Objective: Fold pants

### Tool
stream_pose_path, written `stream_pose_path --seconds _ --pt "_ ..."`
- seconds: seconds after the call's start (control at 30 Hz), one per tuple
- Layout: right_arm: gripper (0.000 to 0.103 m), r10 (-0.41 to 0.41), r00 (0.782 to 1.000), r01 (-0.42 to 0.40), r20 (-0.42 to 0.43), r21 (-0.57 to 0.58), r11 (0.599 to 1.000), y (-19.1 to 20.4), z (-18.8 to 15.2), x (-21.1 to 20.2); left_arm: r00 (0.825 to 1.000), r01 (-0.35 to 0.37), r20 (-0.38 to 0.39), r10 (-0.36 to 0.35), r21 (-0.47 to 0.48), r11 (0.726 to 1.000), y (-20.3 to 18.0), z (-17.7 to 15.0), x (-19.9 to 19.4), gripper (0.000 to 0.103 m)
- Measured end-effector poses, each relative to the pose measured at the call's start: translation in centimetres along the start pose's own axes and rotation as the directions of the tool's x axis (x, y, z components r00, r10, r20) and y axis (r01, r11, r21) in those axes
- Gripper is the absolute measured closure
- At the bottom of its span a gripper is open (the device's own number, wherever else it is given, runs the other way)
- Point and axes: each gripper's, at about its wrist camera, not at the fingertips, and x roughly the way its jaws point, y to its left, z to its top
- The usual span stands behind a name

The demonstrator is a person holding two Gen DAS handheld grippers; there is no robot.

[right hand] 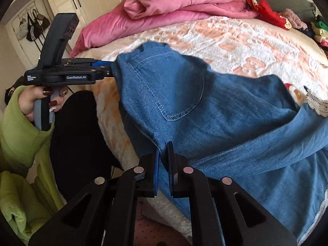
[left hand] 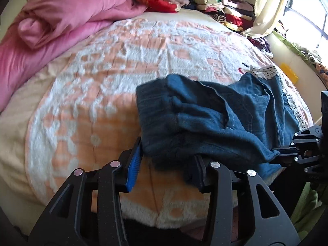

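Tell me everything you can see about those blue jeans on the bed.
The jeans are blue denim with pale stitching and a curved back pocket facing up. They lie crumpled and partly folded over on the peach-and-white blanket near the bed's edge. The right gripper pinches a fold of the denim. The left gripper stands at another edge, its pads apart, cloth draped over one.

Blue denim pants [right hand: 184, 106] with pale stitching and white lace trim lie on a fluffy peach-and-white patterned blanket [left hand: 123, 61], a pink quilt [left hand: 61, 16] bunched at 11 o'clock. A red cloth [left hand: 162, 2] and a multicoloured pile of folded clothes [left hand: 221, 10] sit at 1 o'clock. At 9 o'clock, a lime-green fleece sleeve [right hand: 20, 127] shows beside black grippers with blue pads.
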Motion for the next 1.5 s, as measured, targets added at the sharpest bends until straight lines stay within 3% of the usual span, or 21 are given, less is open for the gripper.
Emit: stream_pose_path --seconds 0.23,0.33,0.43,0.5,0.63,0.73,0.8,0.9,0.97,1.07,1.1,1.2,1.33,1.5 --pt "0.096 0.025 1.000 -0.026 -0.013 -0.025 0.999 1.3 -0.5 0.6 1.000 -0.004 0.029 0.006 -0.052 0.999 0.5 -1.4 -3.9 0.068" --pt "0.093 0.017 0.999 -0.017 -0.044 -0.013 1.000 1.2 -0.9 1.6 0.996 0.052 0.074 -0.050 -0.034 0.998 -1.2 -0.8 -5.0 0.072" --pt "0.086 0.038 0.997 -0.038 -0.067 -0.007 0.999 1.2 -1.1 1.9 0.993 0.099 0.058 -0.101 0.028 0.995 -3.5 -0.1 -3.4 0.072" --pt "0.073 0.073 0.994 -0.075 -0.077 -0.013 0.997 1.5 -1.0 1.2 0.995 0.099 0.008 -0.099 0.046 0.994 -4.4 0.0 -1.1 0.072" --pt "0.068 0.043 0.999 -0.042 0.027 -0.034 0.999 1.0 -0.1 -2.4 0.999 0.030 -0.045 -0.026 0.094 0.995 -5.0 -0.8 1.9 0.072" --pt "0.067 0.010 0.998 -0.011 0.069 0.011 1.000 -0.1 0.6 -2.5 0.999 0.030 -0.042 -0.026 0.090 0.995 -5.0 -1.1 2.0 0.072" --pt "0.067 0.005 1.000 -0.006 0.027 0.042 0.999 -0.6 0.4 -0.7 0.999 0.028 -0.041 -0.025 0.088 0.996 -5.0 -1.1 1.9 0.072" --pt "0.067 -0.047 0.992 0.056 -0.117 0.071 0.996 -1.2 -0.9 3.0 0.999 0.030 -0.040 -0.027 0.080 0.996 -4.9 -1.3 1.6 0.072" --pt "0.068 -0.018 0.995 0.027 -0.096 0.086 0.996 -1.3 -0.9 2.3 1.000 0.022 -0.019 -0.020 0.061 0.998 -5.2 -1.1 0.4 0.072" --pt "0.065 -0.008 1.000 0.008 0.001 0.105 0.994 -2.4 -0.1 -1.2 0.998 0.021 0.054 -0.026 0.078 0.997 -6.2 -0.3 -1.8 0.072" --pt "0.056 -0.034 0.999 0.029 0.040 0.115 0.993 -3.1 0.2 -2.7 0.997 0.030 0.070 -0.036 0.084 0.996 -6.6 0.0 -2.3 0.067" --pt "0.053 -0.136 0.985 0.116 0.110 0.168 0.979 -5.8 1.0 -5.9 0.989 0.103 0.094 -0.113 0.113 0.988 -8.5 1.3 -3.0 0.060" --pt "0.053 -0.279 0.953 0.244 0.122 0.241 0.939 -10.3 2.1 -8.2 0.980 0.185 0.051 -0.194 0.149 0.971 -11.3 2.0 -1.7 0.060" --pt "0.052 -0.358 0.932 0.316 0.065 0.342 0.885 -16.2 3.4 -7.9 0.940 0.340 -0.049 -0.337 0.151 0.928 -15.2 2.0 1.1 0.060"
